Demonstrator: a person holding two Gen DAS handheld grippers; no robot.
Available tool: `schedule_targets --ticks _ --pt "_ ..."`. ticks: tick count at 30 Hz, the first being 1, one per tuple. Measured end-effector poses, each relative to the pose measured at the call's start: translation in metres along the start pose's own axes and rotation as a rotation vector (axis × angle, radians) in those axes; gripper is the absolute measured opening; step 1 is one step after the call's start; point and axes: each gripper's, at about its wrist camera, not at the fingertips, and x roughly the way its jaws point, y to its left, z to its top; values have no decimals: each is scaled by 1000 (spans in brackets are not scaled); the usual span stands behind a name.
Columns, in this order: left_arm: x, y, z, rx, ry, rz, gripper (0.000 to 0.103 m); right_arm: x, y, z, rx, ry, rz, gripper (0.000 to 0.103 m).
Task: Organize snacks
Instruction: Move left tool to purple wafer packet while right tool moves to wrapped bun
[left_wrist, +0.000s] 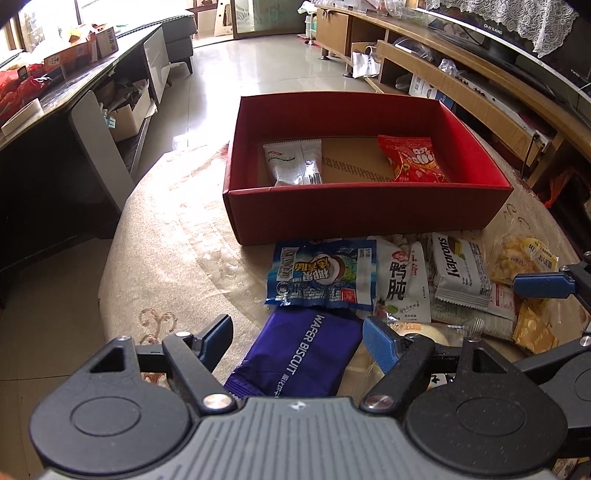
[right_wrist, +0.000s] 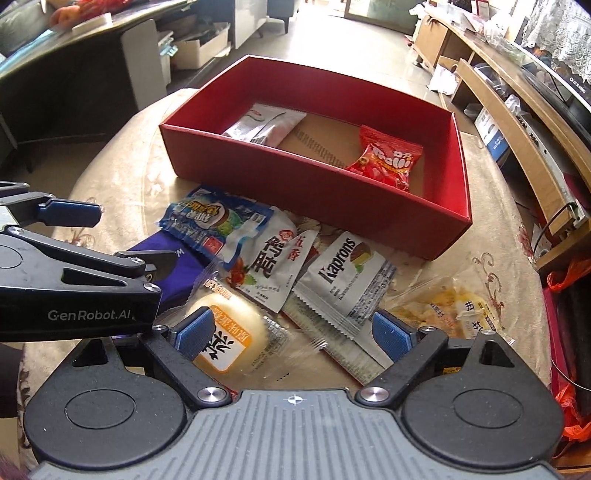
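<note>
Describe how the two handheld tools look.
Both match: the left tool and right tool have black jointed linkages with silver pivot screws, blue ribbed pads on the fingers, and a grey ridged body. White "GenRobot.AI" lettering marks the left one's side. No cables or sleeves show.

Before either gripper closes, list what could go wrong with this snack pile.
1. The packets overlap: the blue packet lies on the purple wafer pack, so lifting the wafer may drag it.
2. The right gripper is open over a soft bun and a clear wrapper; it could squash or slip.
3. The left gripper sits close beside it, so they may collide.
</note>
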Motion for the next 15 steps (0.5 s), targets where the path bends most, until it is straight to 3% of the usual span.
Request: schedule_targets --ticks 15 --pt "3 13 0 -28 12 7 74 5 17 1 -63 17 21 95"
